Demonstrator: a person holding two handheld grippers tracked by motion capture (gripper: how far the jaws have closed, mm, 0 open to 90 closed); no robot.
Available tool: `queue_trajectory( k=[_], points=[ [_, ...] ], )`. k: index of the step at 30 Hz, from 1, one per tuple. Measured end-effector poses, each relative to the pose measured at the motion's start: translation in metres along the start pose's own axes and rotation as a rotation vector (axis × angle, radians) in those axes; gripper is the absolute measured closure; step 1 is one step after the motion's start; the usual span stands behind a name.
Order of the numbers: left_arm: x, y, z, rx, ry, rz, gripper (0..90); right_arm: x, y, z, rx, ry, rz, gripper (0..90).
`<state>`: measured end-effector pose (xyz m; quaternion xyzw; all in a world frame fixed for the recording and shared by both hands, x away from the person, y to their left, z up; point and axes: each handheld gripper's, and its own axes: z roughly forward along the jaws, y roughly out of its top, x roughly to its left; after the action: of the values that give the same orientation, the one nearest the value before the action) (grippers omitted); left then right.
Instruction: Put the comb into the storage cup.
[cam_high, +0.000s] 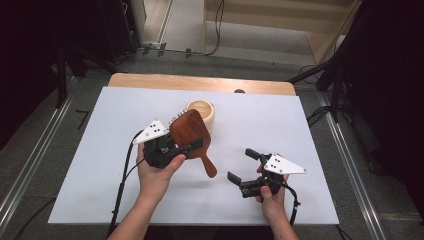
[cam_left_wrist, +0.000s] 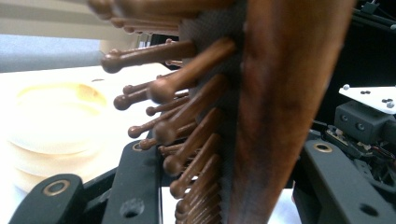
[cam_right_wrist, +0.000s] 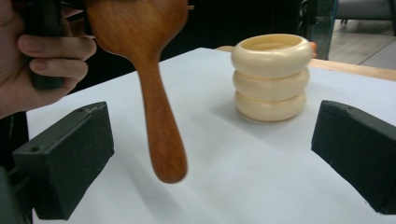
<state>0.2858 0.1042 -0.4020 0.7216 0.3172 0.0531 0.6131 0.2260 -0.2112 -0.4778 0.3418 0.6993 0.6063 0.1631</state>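
No text, label, brand, number or sign can be read in any of the views.
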Motion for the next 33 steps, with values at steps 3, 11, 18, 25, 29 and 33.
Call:
queue_trajectory(
  k=[3, 11, 18, 25, 29, 33],
  points=[
    [0.003, 0.001, -0.001, 0.003, -0.018, -0.010, 57.5, -0.004, -0.002, -0.008, 0.011, -0.052, -0.004, 0.0],
    [0.006, 0.004, -0.004, -0.004, -0.006, -0.008, 57.4, -0.018, -0.013, -0.031, 0.020, -0.114, -0.019, 0.0],
    [0.009, 0.008, -0.007, -0.007, -0.003, 0.000, 57.4, -0.029, -0.025, -0.050, 0.039, -0.149, -0.012, 0.0],
    [0.013, 0.013, -0.009, -0.008, 0.011, 0.008, 57.4, -0.037, -0.034, -0.068, 0.060, -0.175, -0.012, 0.0],
    [0.015, 0.015, -0.009, -0.006, 0.010, 0.012, 57.4, -0.042, -0.037, -0.076, 0.065, -0.177, -0.012, 0.0],
    [0.017, 0.019, -0.009, -0.009, 0.020, 0.017, 57.4, -0.046, -0.040, -0.082, 0.075, -0.184, -0.013, 0.0]
  ],
)
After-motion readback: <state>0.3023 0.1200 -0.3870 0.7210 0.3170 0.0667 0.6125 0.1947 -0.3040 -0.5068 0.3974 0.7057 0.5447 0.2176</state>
